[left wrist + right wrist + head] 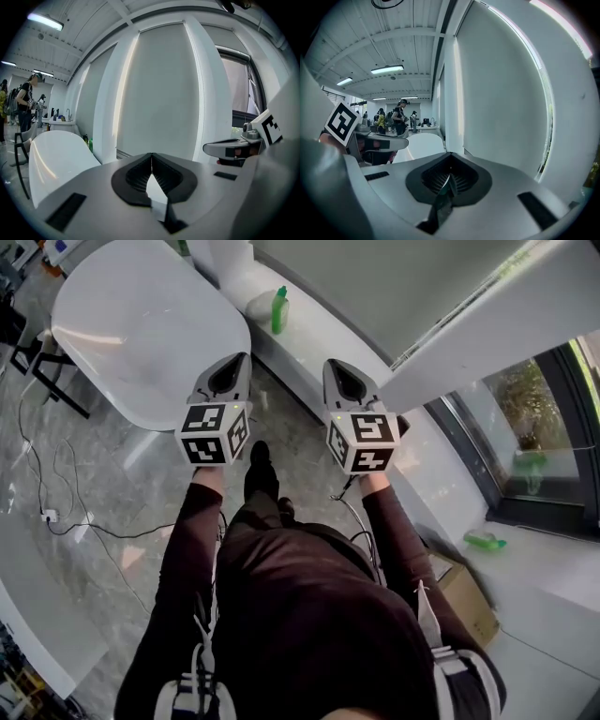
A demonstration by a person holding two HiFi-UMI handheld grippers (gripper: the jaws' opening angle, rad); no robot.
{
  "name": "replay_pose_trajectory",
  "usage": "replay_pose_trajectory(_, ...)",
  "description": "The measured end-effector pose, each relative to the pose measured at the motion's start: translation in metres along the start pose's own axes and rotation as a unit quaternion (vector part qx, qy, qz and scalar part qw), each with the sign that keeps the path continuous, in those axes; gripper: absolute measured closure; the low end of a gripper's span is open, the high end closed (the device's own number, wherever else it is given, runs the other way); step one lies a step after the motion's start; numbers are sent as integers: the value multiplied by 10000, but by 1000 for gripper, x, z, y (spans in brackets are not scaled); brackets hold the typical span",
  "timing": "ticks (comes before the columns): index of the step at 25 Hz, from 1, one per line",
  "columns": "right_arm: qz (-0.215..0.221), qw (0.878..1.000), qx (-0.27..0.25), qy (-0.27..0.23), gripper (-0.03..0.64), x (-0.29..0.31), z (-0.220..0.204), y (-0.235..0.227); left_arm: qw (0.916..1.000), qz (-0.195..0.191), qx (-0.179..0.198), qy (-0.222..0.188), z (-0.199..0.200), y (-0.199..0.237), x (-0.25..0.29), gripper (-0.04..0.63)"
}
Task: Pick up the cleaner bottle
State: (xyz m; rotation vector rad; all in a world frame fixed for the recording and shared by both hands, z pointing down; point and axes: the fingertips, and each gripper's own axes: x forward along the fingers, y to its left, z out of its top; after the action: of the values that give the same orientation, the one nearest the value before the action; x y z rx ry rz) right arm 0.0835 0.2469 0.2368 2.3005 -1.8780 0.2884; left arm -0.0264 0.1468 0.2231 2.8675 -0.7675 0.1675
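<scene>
- Left gripper (151,161) and right gripper (450,171) are seen closed, nothing gripped.
- One is best opened wide before the cleaner bottle (279,308) is reached.

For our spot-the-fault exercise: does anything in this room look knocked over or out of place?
One green bottle seems to lie on its side near the window, by the cardboard box; the other green bottle stands upright on the ledge.

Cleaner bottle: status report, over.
Left claw and right claw shut, empty. Cleaner bottle upright on ledge ahead, untouched. Path looks clear; white table off left.
</scene>
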Motion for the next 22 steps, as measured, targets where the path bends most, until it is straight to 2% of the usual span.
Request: replay_pose_trajectory(22, -395, 9970, 123, 660, 615, 157, -4, -45, 9972, -396, -99, 630, -21, 88, 149, 575)
